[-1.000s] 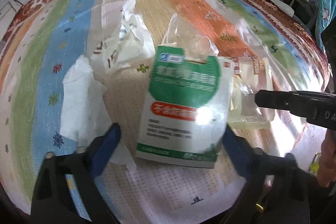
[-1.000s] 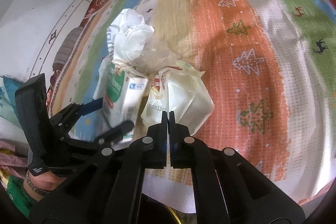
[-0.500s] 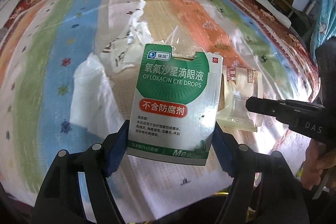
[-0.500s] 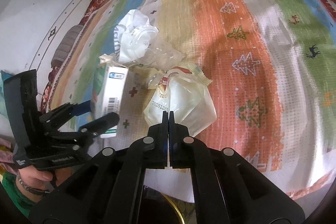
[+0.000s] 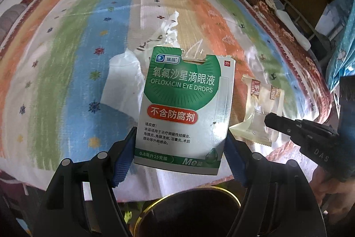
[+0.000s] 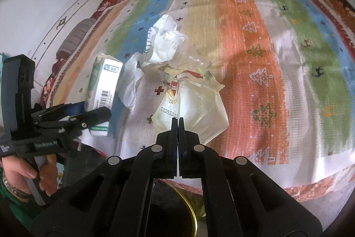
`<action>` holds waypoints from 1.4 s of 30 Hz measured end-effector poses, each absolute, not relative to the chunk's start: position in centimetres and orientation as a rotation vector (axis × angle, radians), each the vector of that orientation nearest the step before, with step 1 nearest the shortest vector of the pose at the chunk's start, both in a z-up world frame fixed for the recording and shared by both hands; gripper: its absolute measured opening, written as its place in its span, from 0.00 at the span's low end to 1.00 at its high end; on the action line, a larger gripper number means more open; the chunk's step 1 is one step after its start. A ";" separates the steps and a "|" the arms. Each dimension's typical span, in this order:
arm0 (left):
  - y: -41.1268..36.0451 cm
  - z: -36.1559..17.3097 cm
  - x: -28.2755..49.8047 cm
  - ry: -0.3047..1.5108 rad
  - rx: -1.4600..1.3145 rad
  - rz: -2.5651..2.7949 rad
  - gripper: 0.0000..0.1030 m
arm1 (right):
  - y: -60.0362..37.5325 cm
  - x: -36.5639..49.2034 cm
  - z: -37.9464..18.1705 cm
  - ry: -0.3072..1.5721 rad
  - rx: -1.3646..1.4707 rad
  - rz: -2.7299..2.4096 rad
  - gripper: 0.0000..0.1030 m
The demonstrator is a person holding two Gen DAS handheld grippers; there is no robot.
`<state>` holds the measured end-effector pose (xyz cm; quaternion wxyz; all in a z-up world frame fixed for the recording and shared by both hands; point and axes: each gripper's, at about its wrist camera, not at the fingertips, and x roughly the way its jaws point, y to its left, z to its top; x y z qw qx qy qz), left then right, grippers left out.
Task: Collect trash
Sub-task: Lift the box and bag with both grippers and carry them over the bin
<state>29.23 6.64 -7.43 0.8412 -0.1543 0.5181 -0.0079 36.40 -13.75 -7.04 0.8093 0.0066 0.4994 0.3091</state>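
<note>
A green-and-white eye drops box (image 5: 184, 108) hangs upright over the striped cloth, clamped at its lower sides by the blue pads of my left gripper (image 5: 180, 137). From the right wrist view the same box (image 6: 104, 86) shows edge-on in the left gripper (image 6: 88, 111). My right gripper (image 6: 178, 120) is shut, pinching the near edge of a clear snack wrapper (image 6: 197, 108). In the left wrist view that wrapper (image 5: 259, 108) dangles from the right gripper (image 5: 268, 119).
On the cloth lie a white tissue (image 5: 122, 86), a crumpled white bag (image 6: 164, 41) and a clear plastic piece (image 6: 186, 59). A dark bin with a gold rim (image 5: 155, 203) sits below the table's near edge, its rim (image 6: 190, 210) under the right gripper. A hand (image 6: 28, 172) holds the left gripper.
Both grippers have risen and drawn back toward the table's near edge, the left carrying the box, the right the wrapper. The bin has come into view below them.
</note>
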 end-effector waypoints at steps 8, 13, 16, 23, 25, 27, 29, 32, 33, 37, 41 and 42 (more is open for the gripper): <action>7.4 -6.1 27.3 1.090 -0.379 0.003 0.70 | -13.5 34.4 -5.1 1.014 -0.053 0.622 0.00; 7.4 -4.7 26.1 1.066 -0.411 -0.002 0.70 | -13.0 32.2 -3.8 0.978 -0.142 0.598 0.00; 7.2 -4.1 25.2 1.055 -0.412 0.006 0.70 | -12.8 30.9 -3.1 0.954 -0.168 0.606 0.00; 7.8 -2.6 23.0 1.023 -0.481 -0.002 0.70 | -12.9 27.8 -1.1 0.872 -0.169 0.613 0.00; 7.9 -2.3 22.6 1.019 -0.495 0.001 0.70 | -13.0 27.2 -0.6 0.850 -0.170 0.610 0.00; 7.8 -2.0 22.0 1.013 -0.499 0.000 0.70 | -12.9 26.6 -0.2 0.836 -0.166 0.618 0.00; 7.6 -1.7 21.6 1.003 -0.502 -0.014 0.70 | -12.9 25.8 0.3 0.819 -0.169 0.627 0.00; 7.3 -1.2 20.8 0.988 -0.501 -0.022 0.70 | -12.7 24.7 0.8 0.797 -0.178 0.636 0.00; 7.2 -1.1 20.6 0.984 -0.503 -0.025 0.70 | -12.7 24.4 1.0 0.792 -0.175 0.644 0.00; 7.2 -0.8 19.7 0.980 -0.511 -0.017 0.70 | -13.0 23.1 1.4 0.782 -0.154 0.671 0.00; 7.1 -0.6 18.8 0.977 -0.520 -0.018 0.70 | -13.2 21.7 1.8 0.768 -0.149 0.682 0.00; 7.0 -0.6 18.5 0.974 -0.526 -0.020 0.70 | -13.3 21.4 1.9 0.766 -0.148 0.684 0.00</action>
